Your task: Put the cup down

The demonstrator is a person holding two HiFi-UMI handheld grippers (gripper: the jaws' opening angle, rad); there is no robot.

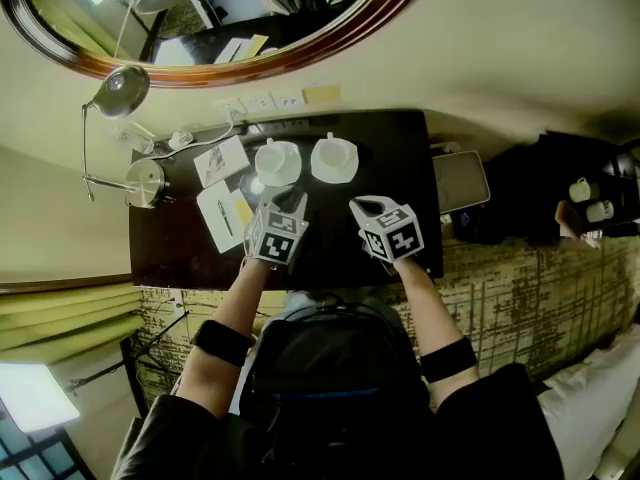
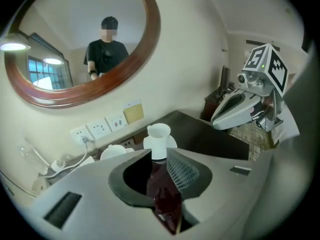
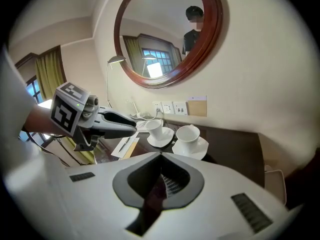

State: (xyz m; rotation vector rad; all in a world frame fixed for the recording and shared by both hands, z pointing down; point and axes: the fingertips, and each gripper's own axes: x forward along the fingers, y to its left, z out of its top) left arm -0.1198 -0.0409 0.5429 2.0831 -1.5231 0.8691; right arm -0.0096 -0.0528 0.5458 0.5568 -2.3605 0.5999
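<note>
One dark polished rectangular wooden table (image 1: 395, 168) stands against a cream wall. Above it hangs an oval mirror in a brown wooden frame (image 3: 165, 34).

Left gripper (image 1: 288, 202): raised over the table's middle and pointing down toward the wall. Its tips hang just short of the left cup and do not touch it. In the left gripper view the jaws stand a narrow slit apart. Nothing is between the pads; only the table top shows through the slit.

Right gripper (image 1: 362, 208): alongside the left one, near the table's front half. Its jaws are together and empty.

A chrome desk lamp with a round head (image 1: 122, 90) sits at the table's left end.

The left white ceramic cup (image 1: 277, 158) stands upright on a white round saucer (image 1: 260, 170). The right white ceramic cup (image 1: 333, 156) stands upright on a second white saucer (image 1: 350, 171). Both sit at the back of the table, side by side below the wall sockets, and neither gripper holds one.

A white sheet of paper (image 1: 215, 230) lies flat to the left of the left gripper, with a dark pen (image 1: 225, 215) on top of it.
</note>
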